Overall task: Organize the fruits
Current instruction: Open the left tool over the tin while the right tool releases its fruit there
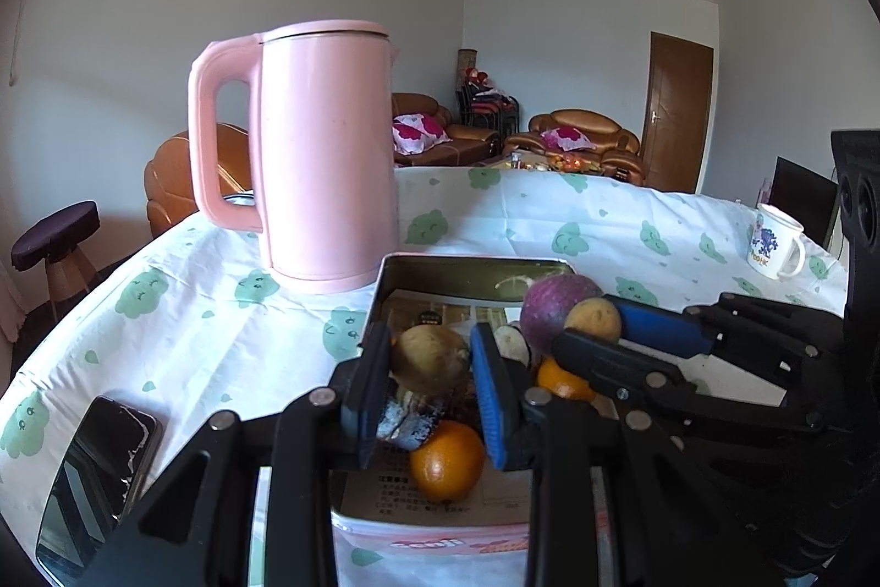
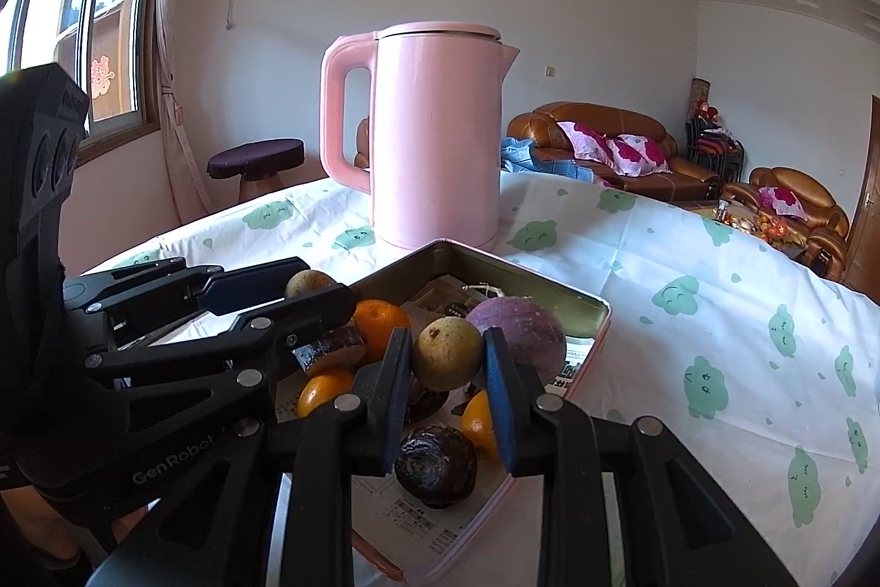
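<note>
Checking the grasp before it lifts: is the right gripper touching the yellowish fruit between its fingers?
Touching. The right wrist view shows the right gripper with both pads pressed against the yellowish fruit.

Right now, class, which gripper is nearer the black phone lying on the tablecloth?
Left. The left gripper, gripping a tan fruit over the tin, sits just right of the phone; the right gripper, gripping a second tan fruit, is farther right, beyond the left one.

A pink kettle (image 1: pixel 324 158) stands on a white cloth (image 1: pixel 550 224) printed with green smiling clouds, beside a gold-walled tin (image 1: pixel 473 268) holding oranges (image 1: pixel 446 461), tan fruits (image 1: pixel 429 358) and a purple fruit (image 1: pixel 553 312); the grippers (image 1: pixel 429 400) are black with blue pads (image 1: pixel 489 394).
</note>
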A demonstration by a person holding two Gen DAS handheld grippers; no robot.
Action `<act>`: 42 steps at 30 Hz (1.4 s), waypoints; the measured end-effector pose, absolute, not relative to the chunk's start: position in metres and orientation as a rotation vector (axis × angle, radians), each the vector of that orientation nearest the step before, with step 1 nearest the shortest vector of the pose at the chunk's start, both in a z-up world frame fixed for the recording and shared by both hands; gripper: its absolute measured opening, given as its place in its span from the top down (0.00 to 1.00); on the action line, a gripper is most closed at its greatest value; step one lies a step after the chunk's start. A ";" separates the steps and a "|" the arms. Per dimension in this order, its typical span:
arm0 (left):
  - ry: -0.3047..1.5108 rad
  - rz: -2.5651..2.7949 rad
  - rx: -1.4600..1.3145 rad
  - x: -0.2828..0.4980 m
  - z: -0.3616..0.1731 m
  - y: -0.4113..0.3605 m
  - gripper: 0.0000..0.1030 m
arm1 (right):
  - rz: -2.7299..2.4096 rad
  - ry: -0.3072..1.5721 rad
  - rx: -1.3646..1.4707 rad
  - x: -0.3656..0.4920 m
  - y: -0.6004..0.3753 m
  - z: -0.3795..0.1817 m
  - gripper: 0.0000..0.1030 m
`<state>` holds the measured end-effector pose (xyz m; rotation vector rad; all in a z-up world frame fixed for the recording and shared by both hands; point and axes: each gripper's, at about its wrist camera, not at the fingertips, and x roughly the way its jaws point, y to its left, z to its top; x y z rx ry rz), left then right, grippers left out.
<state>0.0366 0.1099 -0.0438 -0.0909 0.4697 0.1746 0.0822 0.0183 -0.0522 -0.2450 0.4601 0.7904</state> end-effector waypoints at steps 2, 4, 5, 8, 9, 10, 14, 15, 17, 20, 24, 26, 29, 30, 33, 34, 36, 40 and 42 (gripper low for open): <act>0.481 0.168 -0.092 0.038 -0.045 0.110 0.70 | 0.792 0.473 -0.242 0.084 0.018 -0.054 0.73; 0.498 0.165 -0.090 0.041 -0.046 0.110 0.70 | 0.795 0.488 -0.238 0.086 0.018 -0.056 0.73; 0.506 0.161 -0.090 0.042 -0.047 0.110 0.70 | 0.799 0.491 -0.236 0.087 0.017 -0.057 0.73; 0.518 0.157 -0.087 0.044 -0.048 0.110 0.69 | 0.804 0.494 -0.241 0.087 0.018 -0.056 0.73; 0.518 0.159 -0.088 0.044 -0.048 0.110 0.69 | 0.809 0.497 -0.241 0.087 0.018 -0.056 0.73; 0.518 0.163 -0.089 0.044 -0.048 0.110 0.69 | 0.814 0.500 -0.241 0.087 0.018 -0.056 0.73; 0.520 0.163 -0.102 0.044 -0.049 0.114 0.69 | 0.835 0.503 -0.250 0.088 0.021 -0.055 0.72; 0.519 0.165 -0.103 0.044 -0.049 0.114 0.68 | 0.838 0.504 -0.249 0.088 0.022 -0.054 0.72; 0.514 0.177 -0.108 0.042 -0.048 0.116 0.63 | 0.848 0.512 -0.239 0.089 0.022 -0.055 0.72; 0.504 0.196 -0.109 0.039 -0.047 0.119 0.54 | 0.848 0.495 -0.247 0.086 0.021 -0.053 0.70; 0.477 0.228 -0.127 0.029 -0.042 0.126 0.38 | 0.858 0.476 -0.239 0.083 0.018 -0.047 0.59; 0.462 0.240 -0.144 0.024 -0.039 0.131 0.30 | 0.876 0.465 -0.219 0.080 0.015 -0.044 0.53; 0.439 0.250 -0.157 0.019 -0.034 0.133 0.22 | 0.877 0.451 -0.190 0.078 0.009 -0.039 0.50; 0.434 0.251 -0.156 0.018 -0.032 0.132 0.20 | 0.875 0.446 -0.185 0.076 0.007 -0.037 0.50; 0.419 0.247 -0.141 0.015 -0.027 0.125 0.15 | 0.855 0.439 -0.178 0.073 -0.001 -0.034 0.46; 0.415 0.244 -0.137 0.014 -0.026 0.123 0.14 | 0.840 0.438 -0.175 0.071 -0.005 -0.032 0.45; 0.407 0.234 -0.128 0.012 -0.023 0.117 0.11 | 0.809 0.432 -0.178 0.068 -0.013 -0.031 0.41; 0.393 0.212 -0.108 0.009 -0.018 0.103 0.10 | 0.708 0.411 -0.210 0.063 -0.029 -0.029 0.41; 0.389 0.199 -0.098 0.009 -0.015 0.097 0.08 | 0.667 0.409 -0.217 0.063 -0.037 -0.028 0.41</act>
